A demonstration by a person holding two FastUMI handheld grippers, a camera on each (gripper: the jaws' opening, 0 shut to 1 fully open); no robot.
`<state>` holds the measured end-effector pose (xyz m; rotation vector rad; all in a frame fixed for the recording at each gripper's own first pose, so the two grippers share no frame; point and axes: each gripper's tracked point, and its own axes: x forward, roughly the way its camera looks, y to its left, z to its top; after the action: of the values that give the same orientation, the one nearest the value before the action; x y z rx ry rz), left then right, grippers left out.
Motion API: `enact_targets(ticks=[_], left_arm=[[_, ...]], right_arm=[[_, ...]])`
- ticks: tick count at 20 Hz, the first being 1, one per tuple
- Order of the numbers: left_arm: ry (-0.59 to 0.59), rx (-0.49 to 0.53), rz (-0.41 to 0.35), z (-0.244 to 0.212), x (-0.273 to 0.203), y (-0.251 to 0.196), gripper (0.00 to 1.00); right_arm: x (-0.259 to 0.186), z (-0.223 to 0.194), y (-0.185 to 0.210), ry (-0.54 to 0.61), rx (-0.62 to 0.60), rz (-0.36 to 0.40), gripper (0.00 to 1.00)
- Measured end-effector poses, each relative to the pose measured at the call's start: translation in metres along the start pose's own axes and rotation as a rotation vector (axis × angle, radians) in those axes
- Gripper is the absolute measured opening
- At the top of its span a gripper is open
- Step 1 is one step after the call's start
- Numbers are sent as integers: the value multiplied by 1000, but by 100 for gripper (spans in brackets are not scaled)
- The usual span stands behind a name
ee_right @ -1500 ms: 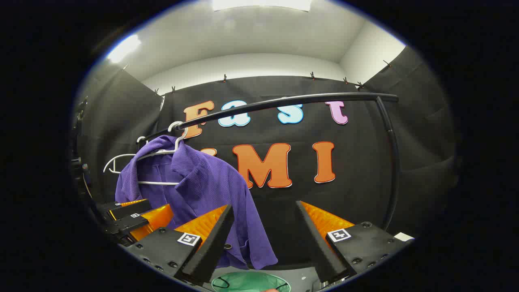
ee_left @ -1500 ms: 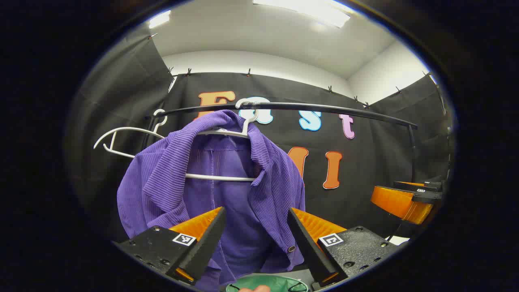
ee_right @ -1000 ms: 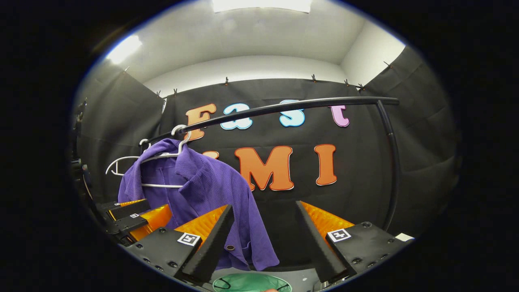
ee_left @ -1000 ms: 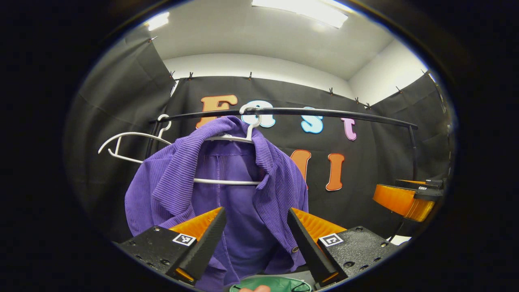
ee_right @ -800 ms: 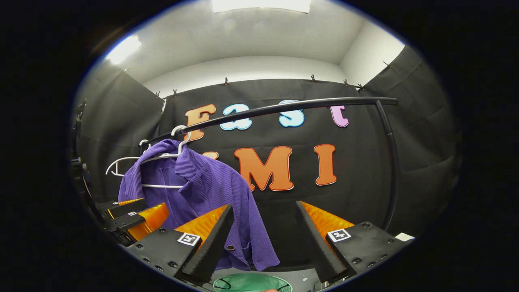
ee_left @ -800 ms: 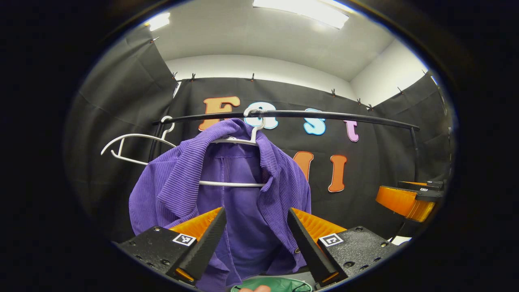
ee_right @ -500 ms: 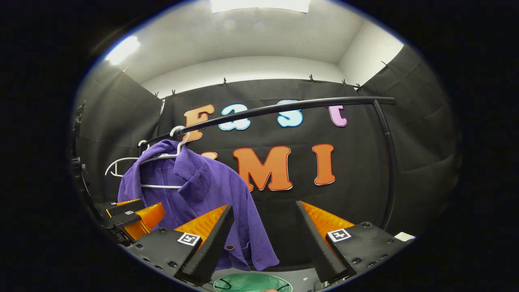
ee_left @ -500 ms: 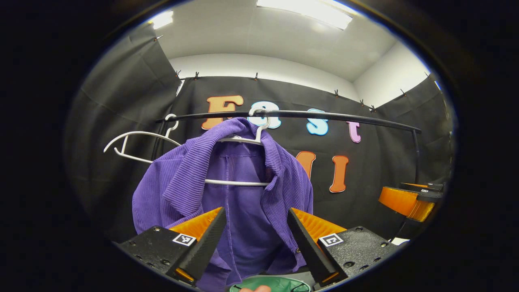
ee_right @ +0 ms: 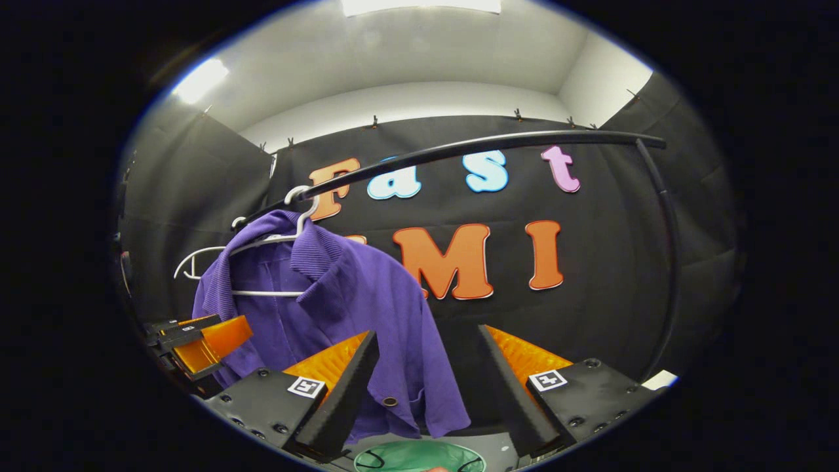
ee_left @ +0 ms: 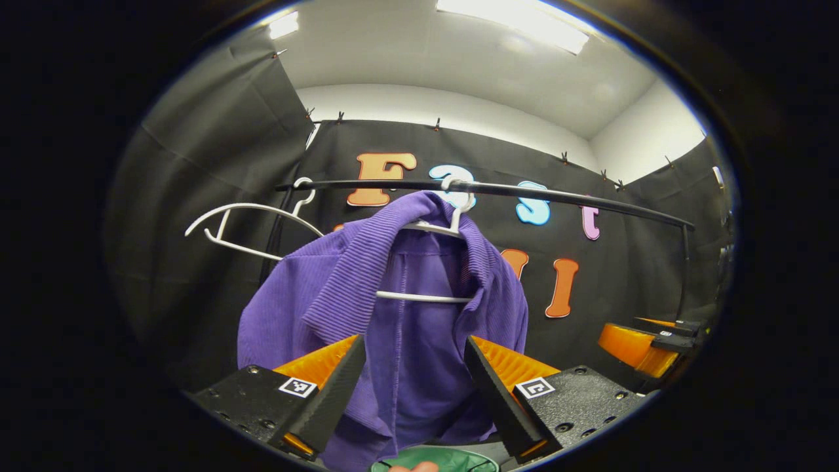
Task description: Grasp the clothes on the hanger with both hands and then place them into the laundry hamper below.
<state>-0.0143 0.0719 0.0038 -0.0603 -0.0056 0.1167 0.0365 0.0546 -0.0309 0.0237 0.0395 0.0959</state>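
A purple ribbed shirt (ee_left: 406, 308) hangs open on a white hanger (ee_left: 426, 296) hooked over a black rail (ee_left: 524, 191). In the left gripper view my left gripper (ee_left: 411, 387) is open, its orange fingers (ee_left: 324, 360) standing before the shirt's lower front without touching it. In the right gripper view the shirt (ee_right: 354, 308) hangs at the left and my right gripper (ee_right: 427, 387) is open, aimed at the shirt's right hem. The green hamper's rim (ee_right: 419, 455) peeks out below. Each gripper shows far off in the other's view: the right gripper (ee_left: 645, 341) and the left gripper (ee_right: 196, 337).
A second, bare white hanger (ee_left: 242, 226) hangs at the rail's left end. The rail's black upright post (ee_right: 665, 262) stands at the right. Black cloth walls close the booth behind and on both sides.
Both grippers have drifted closer to the shirt; it looks larger and has shifted right in both views. Both stay open.
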Motion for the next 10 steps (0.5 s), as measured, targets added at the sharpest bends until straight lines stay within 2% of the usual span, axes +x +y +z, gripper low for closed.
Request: enact_targets(ticks=[1, 2, 5, 6, 7, 9, 10], left_arm=[[9, 8, 3, -3, 1, 8, 95], [16, 12, 1, -6, 2, 15, 92], [33, 1, -26, -15, 6, 29, 95], [40, -12, -45, -21, 8, 31, 99], [52, -22, -66, -26, 10, 33, 95], [69, -36, -110, -32, 14, 37, 95], [64, -40, -123, -30, 14, 39, 95]], right_arm=[[9, -10, 14, 18, 0, 20, 98], [20, -21, 25, 34, -9, 29, 98], [57, -49, 51, 61, -71, 16, 98], [71, -61, 58, 75, -90, 10, 100], [85, -74, 63, 95, -107, -1, 100], [106, -95, 68, 124, -117, -39, 95], [114, -106, 68, 146, -112, -50, 98]])
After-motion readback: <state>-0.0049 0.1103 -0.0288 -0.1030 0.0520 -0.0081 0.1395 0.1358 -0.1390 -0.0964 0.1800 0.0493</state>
